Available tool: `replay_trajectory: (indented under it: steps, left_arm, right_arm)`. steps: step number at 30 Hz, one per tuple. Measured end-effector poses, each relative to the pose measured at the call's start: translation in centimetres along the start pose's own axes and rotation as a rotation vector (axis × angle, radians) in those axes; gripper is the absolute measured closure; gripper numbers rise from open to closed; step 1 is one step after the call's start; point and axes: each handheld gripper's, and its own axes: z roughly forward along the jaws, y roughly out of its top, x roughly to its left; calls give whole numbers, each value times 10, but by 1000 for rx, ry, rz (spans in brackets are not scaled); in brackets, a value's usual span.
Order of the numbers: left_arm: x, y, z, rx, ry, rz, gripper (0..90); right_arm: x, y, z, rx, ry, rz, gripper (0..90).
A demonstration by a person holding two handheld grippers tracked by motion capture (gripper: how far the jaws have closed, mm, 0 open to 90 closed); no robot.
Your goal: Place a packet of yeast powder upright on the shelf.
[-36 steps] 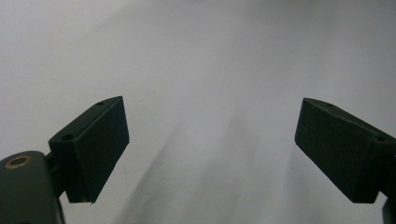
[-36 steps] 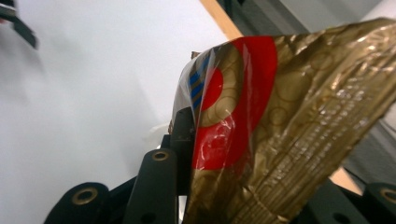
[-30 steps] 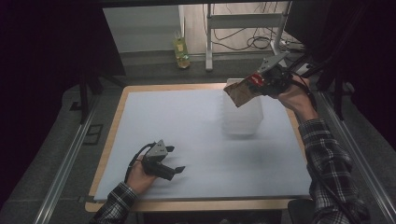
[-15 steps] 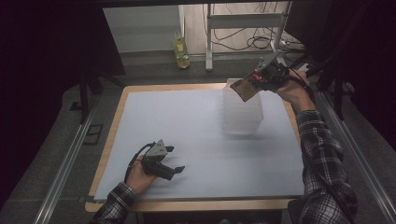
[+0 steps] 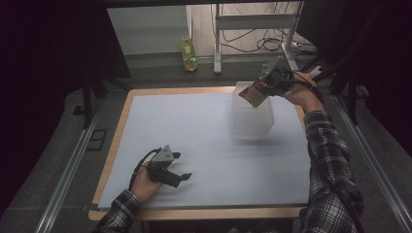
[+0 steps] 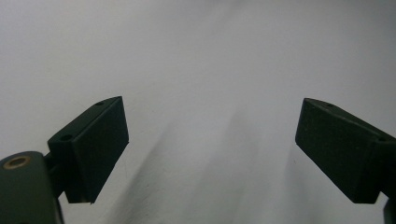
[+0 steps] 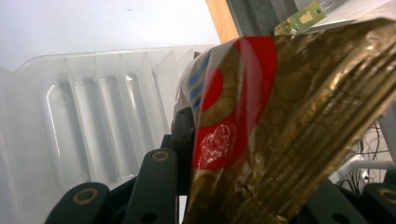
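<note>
A clear plastic bin (image 5: 252, 115) stands upright on the pale mat at the back right; its ribbed inside (image 7: 88, 121) shows in the right gripper view. My right gripper (image 5: 262, 87) hovers over the bin's top rim, shut on a gold foil packet (image 5: 252, 94) with red and blue print (image 7: 261, 126). The packet hangs at the bin's opening. My left gripper (image 5: 180, 167) rests low on the mat at the front left, open, its black pads (image 6: 93, 144) wide apart with nothing between them.
The pale mat (image 5: 194, 136) covers a wooden-edged table (image 5: 111, 145). A yellow-green bottle (image 5: 188, 52) stands on the floor beyond the far edge, beside a metal stand's legs (image 5: 216, 43) and cables. Dark surroundings flank both sides.
My right gripper has carried the gold packet slightly right and down toward the bin's top. The left gripper has stayed where it was.
</note>
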Motion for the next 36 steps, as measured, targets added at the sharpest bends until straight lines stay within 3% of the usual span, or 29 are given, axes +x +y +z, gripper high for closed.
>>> replay_trajectory:
  steps: [7, 15, 19, 25, 30, 33, 36]
  left_arm:
    - [0, 0, 0, 4, -3, -2, 95]
    - [0, 0, 1, 9, -5, -1, 96]
    - [1, 0, 1, 11, -4, 0, 96]
    - [1, 0, 1, 13, -5, 0, 96]
    - [0, 0, 1, 16, -4, 4, 96]
    - [0, 0, 1, 17, -3, 5, 96]
    - [0, 0, 0, 14, -3, 4, 96]
  right_arm:
    - [1, -1, -3, -20, 54, -44, 710]
    - [3, -2, 10, 22, 82, -50, 712]
    - [3, 2, 26, 93, 106, -55, 712]
    - [4, 10, 43, 136, 115, -51, 708]
    - [8, 13, 55, 104, 105, -29, 695]
    - [10, 15, 60, 56, 111, 31, 681]
    - [10, 14, 59, 50, 113, 52, 661]
